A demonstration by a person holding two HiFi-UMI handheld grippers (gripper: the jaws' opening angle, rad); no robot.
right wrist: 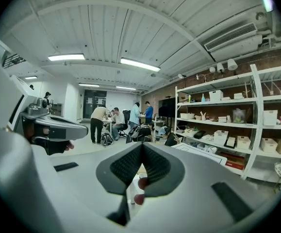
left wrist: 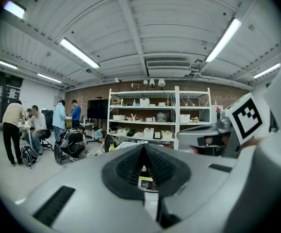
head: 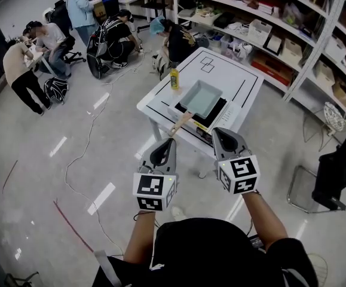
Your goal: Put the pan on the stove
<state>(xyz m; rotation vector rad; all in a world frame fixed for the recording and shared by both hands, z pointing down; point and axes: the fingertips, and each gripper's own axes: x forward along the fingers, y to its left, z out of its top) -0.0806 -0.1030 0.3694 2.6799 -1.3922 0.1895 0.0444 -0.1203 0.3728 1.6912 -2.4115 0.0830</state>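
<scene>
a: biggest stuff first?
b: grey floor point(head: 41, 160), then long shelving point(head: 292, 46) down the right side, full of boxes. white tabletop point(head: 232, 76) with black line markings, mid room.
a: people?
b: several people point(head: 116, 37) at the far left, some crouched, some at a desk, well apart from the tabletop. 1 cable point(head: 89, 136) trails over the floor.
a: task thing, where is it?
b: black flat stove point(head: 216, 112) on the near part of the tabletop. pan point(head: 201, 97), pale blue-grey and rectangular, sits on top of the stove. its wooden handle point(head: 180, 124) pokes out over the near tabletop edge, toward the person.
a: tools?
b: 2, side by side in the air, short of the tabletop, marker cubes facing the person. left tool point(head: 167, 143): jaws pressed together, nothing between them. right tool point(head: 222, 134): jaws together too, empty. neither touches the pan. the left tool tip is near the handle end but apart from it.
a: small stuff?
b: 1 yellow bottle point(head: 174, 78), upright on the tabletop's left corner, apart from the stove.
</scene>
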